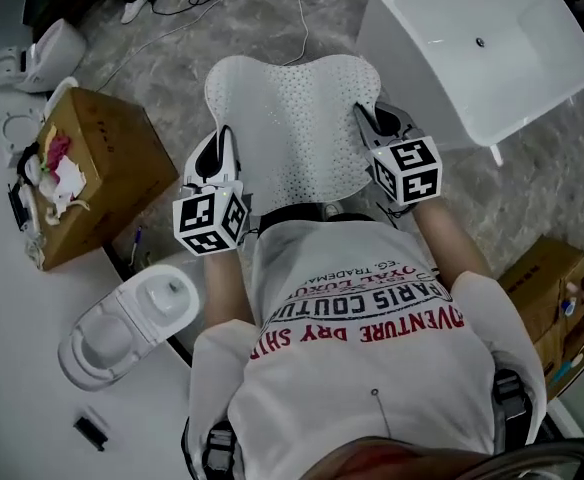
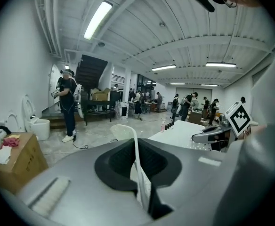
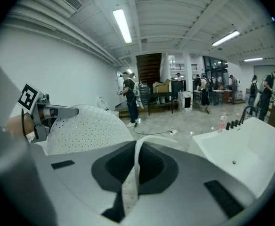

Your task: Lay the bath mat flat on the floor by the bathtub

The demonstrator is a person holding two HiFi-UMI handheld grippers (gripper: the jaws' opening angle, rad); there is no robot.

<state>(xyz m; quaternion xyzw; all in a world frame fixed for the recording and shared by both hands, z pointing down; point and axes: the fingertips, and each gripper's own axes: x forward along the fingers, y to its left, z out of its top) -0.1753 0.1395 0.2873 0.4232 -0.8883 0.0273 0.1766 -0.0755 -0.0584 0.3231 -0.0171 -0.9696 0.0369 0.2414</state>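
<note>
I have both tongs clenched on the bath mat, one on each side of its near edge. The left gripper pinches the mat's left side; in the left gripper view a thin white strip of the mat runs upright between the closed jaws. The right gripper grips the right side the same way, and in the right gripper view the mat's edge stands pressed between its jaws. The mat is white and dotted with small holes. It is stretched between the two grippers in front of my operator's chest, and from the right gripper view it bulges up in a dome towards the left gripper. Its far end has two rounded lobes and reaches out over the grey marbled floor; I cannot tell whether that end touches the ground. The white bathtub stands on the floor to the right of the mat, close to its right lobe, but apart from it. To the left sits an open cardboard box with rags in it, and a white toilet lies near the person's left side.
</note>
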